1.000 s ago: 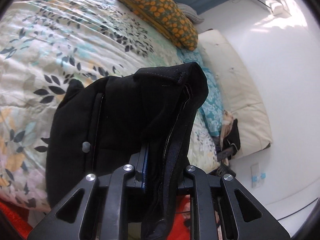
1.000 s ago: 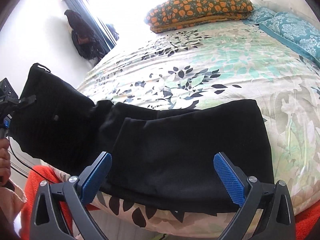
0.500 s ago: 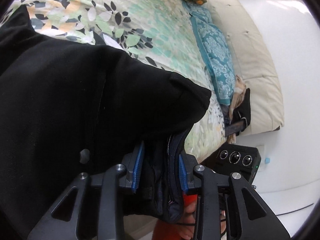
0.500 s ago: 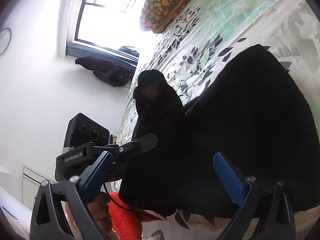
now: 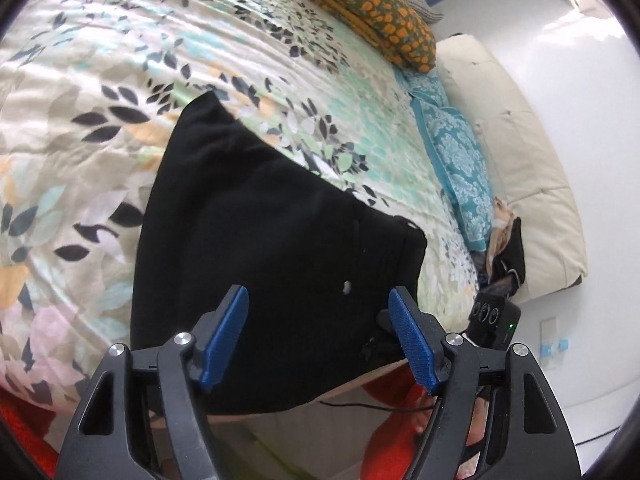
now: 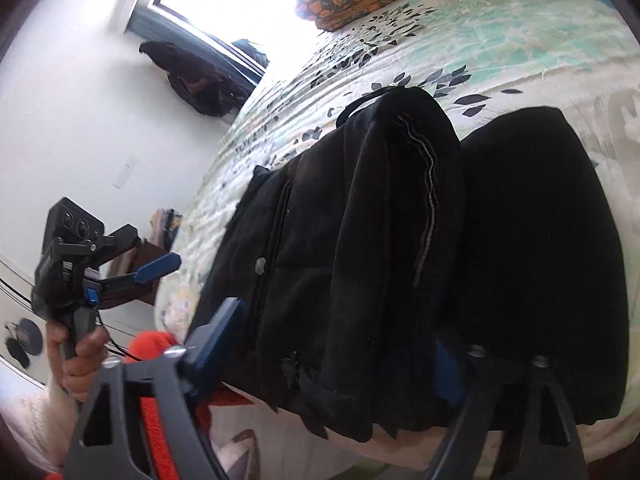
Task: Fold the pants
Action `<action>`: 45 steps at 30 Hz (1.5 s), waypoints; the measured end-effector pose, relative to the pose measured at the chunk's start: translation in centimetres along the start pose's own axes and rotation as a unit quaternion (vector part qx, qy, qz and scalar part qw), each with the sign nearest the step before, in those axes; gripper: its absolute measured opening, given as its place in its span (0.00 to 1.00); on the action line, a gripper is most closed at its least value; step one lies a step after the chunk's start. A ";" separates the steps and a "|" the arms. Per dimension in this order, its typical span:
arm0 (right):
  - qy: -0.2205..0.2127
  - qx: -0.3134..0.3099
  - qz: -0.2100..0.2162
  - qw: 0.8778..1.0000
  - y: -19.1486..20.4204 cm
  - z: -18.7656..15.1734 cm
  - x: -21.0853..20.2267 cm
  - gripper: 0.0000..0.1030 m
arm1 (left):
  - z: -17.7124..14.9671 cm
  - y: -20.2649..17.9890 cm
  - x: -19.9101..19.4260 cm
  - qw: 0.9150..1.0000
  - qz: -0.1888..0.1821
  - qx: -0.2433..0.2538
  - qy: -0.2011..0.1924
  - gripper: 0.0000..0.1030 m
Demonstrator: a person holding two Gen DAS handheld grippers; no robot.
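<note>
The black pants (image 5: 280,260) lie folded at the near edge of the flowered bedspread (image 5: 120,80), a small button facing up. My left gripper (image 5: 320,340) hovers just before them, its jaws opening and nothing between its blue pads (image 5: 224,336). The right wrist view shows it (image 6: 156,246) off to the left in a hand, clear of the cloth. My right gripper (image 6: 332,352) is at the near edge of the pants (image 6: 360,240), its jaws closing on the bunched layers. One pad (image 6: 218,332) touches the side of the cloth; the other is buried under fabric.
An orange-flowered pillow (image 5: 360,12) and a teal pillow (image 5: 456,160) lie at the head of the bed by a cream headboard (image 5: 520,160). A bright window (image 6: 240,0) and hanging dark clothes (image 6: 196,80) are at the left wall. Red fabric (image 6: 152,400) shows below the bed edge.
The left gripper has let go of the pants and opened; the lifted part now lies flat on the bed. The right gripper has sunk onto the near edge and its jaws have narrowed.
</note>
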State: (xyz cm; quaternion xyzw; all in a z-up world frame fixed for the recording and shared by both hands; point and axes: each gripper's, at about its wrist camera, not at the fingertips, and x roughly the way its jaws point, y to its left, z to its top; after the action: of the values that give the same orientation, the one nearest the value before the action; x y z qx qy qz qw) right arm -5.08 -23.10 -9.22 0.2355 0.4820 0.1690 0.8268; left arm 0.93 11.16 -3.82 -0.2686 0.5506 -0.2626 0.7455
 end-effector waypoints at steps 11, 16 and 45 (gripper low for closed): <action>-0.076 0.037 -0.011 0.996 -2.0 3.2 -8.4 0.19 | -0.8 -0.9 -2.2 0.998 0.029 0.041 -0.047 0.73; -0.061 0.097 -0.050 0.992 -7.4 0.1 -8.1 0.19 | -1.5 -2.2 -0.3 0.995 0.060 0.073 -0.032 0.73; -0.114 0.134 -0.166 0.970 -8.5 -1.2 -11.5 0.68 | -7.6 -5.8 7.9 0.910 0.253 0.326 -0.036 0.73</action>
State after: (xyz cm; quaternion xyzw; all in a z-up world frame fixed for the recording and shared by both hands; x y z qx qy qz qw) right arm -11.17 -35.72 -6.13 0.2783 0.4350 -0.0644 0.8539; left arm -4.90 0.73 -7.08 0.1283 0.4563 -0.2201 0.8526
